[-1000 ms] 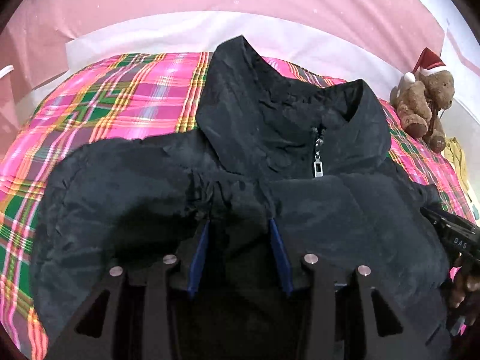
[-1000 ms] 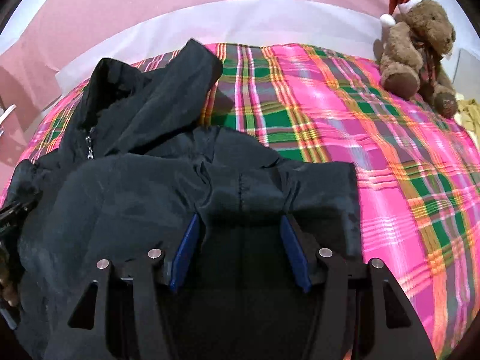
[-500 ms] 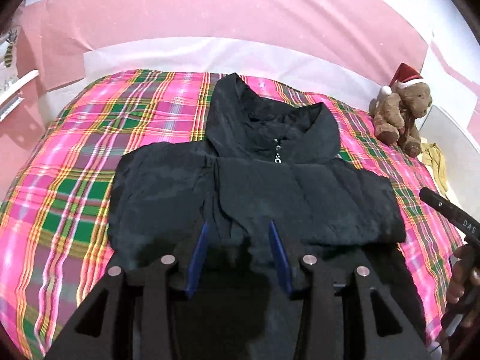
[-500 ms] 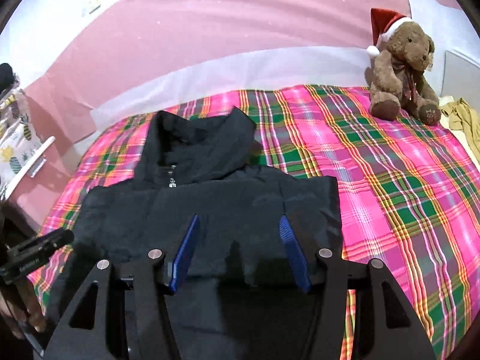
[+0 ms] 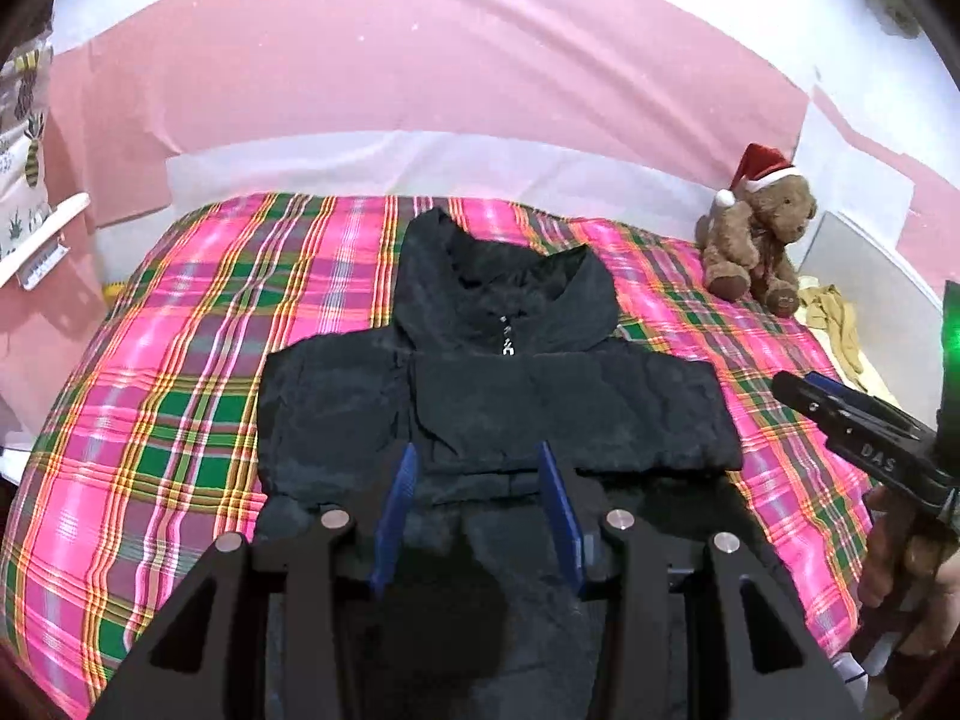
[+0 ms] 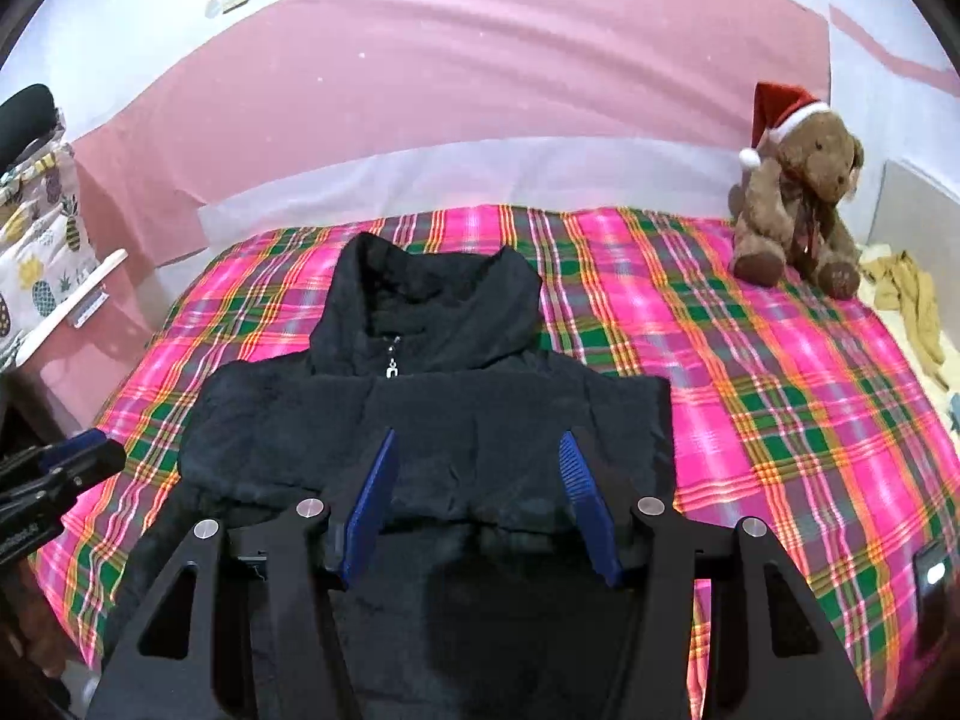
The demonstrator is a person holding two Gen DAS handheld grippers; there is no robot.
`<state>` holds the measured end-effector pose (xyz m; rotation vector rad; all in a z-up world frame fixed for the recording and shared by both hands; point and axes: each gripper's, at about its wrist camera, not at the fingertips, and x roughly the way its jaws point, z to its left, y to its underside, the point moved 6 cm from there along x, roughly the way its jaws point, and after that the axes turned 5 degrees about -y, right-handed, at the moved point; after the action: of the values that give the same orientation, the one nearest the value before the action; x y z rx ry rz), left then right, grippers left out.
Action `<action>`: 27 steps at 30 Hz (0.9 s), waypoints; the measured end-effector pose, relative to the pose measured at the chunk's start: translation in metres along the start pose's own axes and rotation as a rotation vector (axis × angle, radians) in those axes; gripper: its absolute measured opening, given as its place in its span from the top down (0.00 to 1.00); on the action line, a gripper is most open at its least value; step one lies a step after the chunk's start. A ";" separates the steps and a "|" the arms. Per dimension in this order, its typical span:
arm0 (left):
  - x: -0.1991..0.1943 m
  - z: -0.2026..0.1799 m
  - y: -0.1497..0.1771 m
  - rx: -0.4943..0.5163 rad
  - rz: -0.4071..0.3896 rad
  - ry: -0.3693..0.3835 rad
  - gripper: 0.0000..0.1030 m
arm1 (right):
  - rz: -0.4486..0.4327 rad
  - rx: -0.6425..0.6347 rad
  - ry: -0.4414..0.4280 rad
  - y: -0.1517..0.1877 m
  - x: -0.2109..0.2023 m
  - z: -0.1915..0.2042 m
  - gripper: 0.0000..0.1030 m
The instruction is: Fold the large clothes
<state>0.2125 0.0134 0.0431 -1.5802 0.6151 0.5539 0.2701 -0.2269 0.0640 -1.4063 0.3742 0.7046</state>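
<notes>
A large black zip jacket (image 5: 498,396) lies on the pink plaid bed, collar toward the far wall, sleeves folded across its chest. It also shows in the right wrist view (image 6: 432,420). My left gripper (image 5: 477,462) is open and empty, raised above the jacket's lower part. My right gripper (image 6: 480,450) is open and empty too, also above the lower part. The right gripper shows at the right edge of the left wrist view (image 5: 852,420). The left gripper shows at the left edge of the right wrist view (image 6: 54,474).
The pink plaid bedspread (image 5: 168,396) covers the bed. A brown teddy bear (image 6: 798,210) in a Santa hat sits at the far right corner. A yellow cloth (image 6: 912,300) lies beside it. A pineapple-print organiser (image 6: 36,264) hangs at the left.
Both grippers have let go of the jacket and pulled back and up from it. The jacket now lies flat with its sleeves folded across the chest.
</notes>
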 end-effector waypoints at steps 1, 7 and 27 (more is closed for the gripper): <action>-0.005 -0.001 0.000 0.003 -0.006 0.002 0.57 | -0.006 0.002 0.002 0.000 -0.006 0.001 0.46; -0.031 -0.005 0.006 0.012 -0.024 0.002 0.56 | -0.053 -0.011 0.013 0.000 -0.043 0.007 0.46; 0.042 0.003 -0.044 0.014 0.051 -0.034 0.51 | 0.081 -0.029 -0.069 -0.045 0.062 -0.002 0.45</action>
<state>0.2734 0.0169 0.0471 -1.5424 0.6344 0.6119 0.3460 -0.2149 0.0591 -1.3965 0.3701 0.8257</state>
